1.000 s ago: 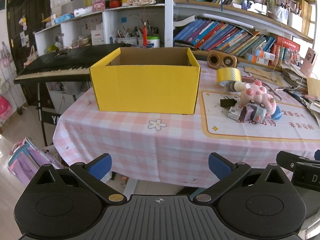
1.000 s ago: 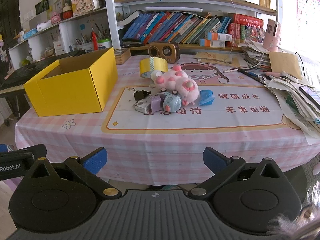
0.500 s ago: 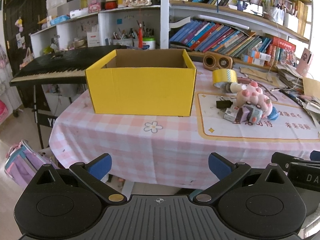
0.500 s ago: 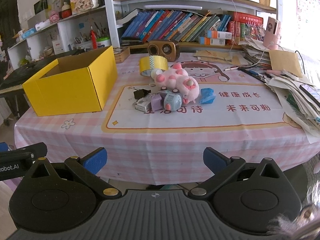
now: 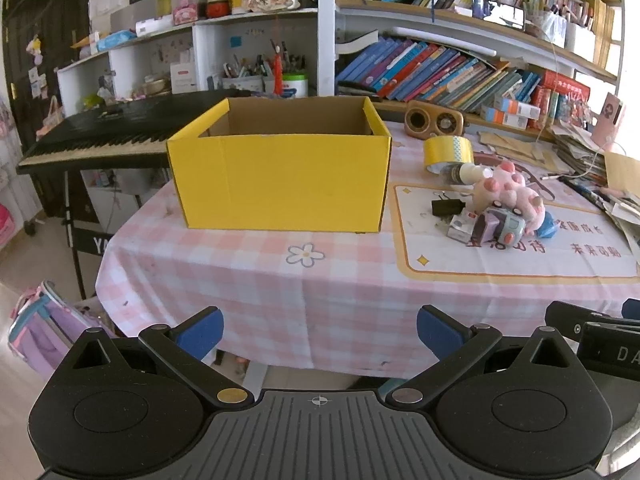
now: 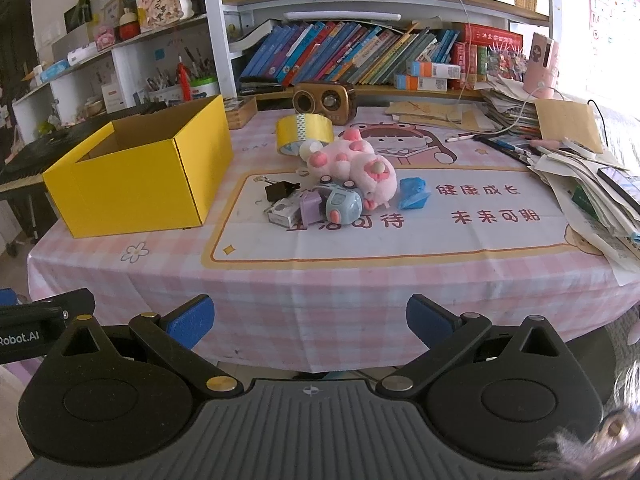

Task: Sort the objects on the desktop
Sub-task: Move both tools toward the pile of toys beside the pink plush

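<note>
Both tools spread wide, holding nothing: left gripper (image 5: 319,330), right gripper (image 6: 309,318), short of the table; clutter pile (image 6: 340,188) beside the yellow box (image 6: 140,172); packed items risk a double grab or scattering.

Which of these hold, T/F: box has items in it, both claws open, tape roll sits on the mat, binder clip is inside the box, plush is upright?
1. Yellow box holds items: false, no items visible inside.
2. Left claw and right claw are open: true.
3. Yellow tape roll is on the table: true.
4. Black binder clip is in the box: false, it lies on the mat.
5. Pink plush stands upright: false, it lies on its side.
</note>
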